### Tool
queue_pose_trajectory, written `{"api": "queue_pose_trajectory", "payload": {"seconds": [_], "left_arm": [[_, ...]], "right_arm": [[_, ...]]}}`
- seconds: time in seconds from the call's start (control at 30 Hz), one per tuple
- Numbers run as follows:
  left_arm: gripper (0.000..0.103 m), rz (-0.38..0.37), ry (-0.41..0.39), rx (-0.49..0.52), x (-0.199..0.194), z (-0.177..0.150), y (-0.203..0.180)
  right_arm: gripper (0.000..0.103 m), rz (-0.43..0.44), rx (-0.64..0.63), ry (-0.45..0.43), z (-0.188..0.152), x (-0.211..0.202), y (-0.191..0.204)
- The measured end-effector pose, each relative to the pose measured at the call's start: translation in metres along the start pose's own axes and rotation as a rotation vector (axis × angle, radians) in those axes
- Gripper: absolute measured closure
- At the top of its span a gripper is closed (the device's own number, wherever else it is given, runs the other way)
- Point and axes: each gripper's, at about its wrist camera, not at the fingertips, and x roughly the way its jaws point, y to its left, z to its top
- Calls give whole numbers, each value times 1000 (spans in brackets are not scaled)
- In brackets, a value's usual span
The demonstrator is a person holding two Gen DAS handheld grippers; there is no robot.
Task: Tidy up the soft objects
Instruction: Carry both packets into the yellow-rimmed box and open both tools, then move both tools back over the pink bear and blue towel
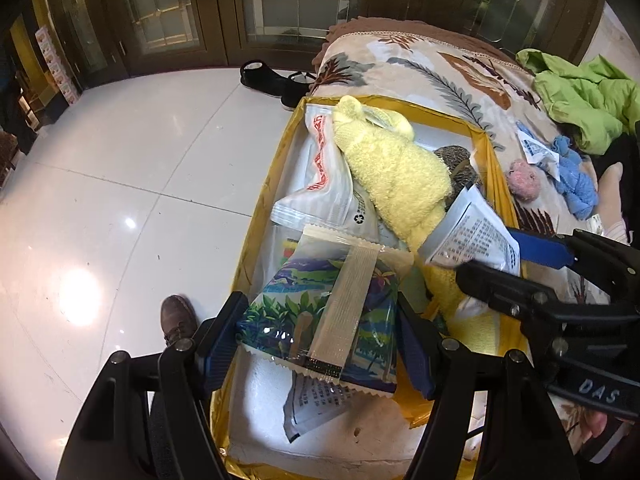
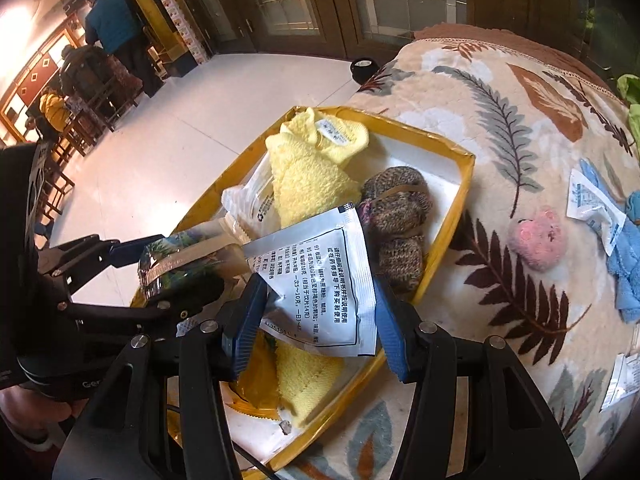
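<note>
A yellow-rimmed box (image 1: 256, 216) lies on a leaf-patterned blanket. In it are a yellow towel (image 1: 392, 168), a white bag with red print (image 1: 320, 176) and a brown knitted piece (image 1: 456, 164). My left gripper (image 1: 320, 344) is shut on a palm-printed snack packet (image 1: 320, 300) over the box's near end. My right gripper (image 2: 316, 332) is shut on a white printed sachet (image 2: 320, 272), held above the towel (image 2: 308, 168) and the knitted piece (image 2: 400, 216). The left gripper (image 2: 160, 272) with its packet (image 2: 180, 256) is just left of it.
On the blanket right of the box lie a pink plush ball (image 2: 538, 240), a blue cloth (image 2: 624, 260), white sachets (image 2: 596, 208) and a green jacket (image 1: 580, 96). Left of the box is white tiled floor with black shoes (image 1: 260, 76). People (image 2: 112, 32) stand far off.
</note>
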Motion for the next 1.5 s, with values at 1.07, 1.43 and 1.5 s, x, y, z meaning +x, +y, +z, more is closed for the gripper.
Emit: {"api": "queue_pose_trajectory", "payload": {"seconds": [1.07,1.43,1.5], "left_arm": [[27,87,-109,14,-55,-6,-31],[27,-88,-120,49,-95,1,-81],[24,-102,-135,70,-101,5,-96]], "right_arm": [[48,68,97,-60,-10,-51,-16],[48,64,148,-144,-30,-101,-52],[48,29,150,-160,-42,-113,-67]]}}
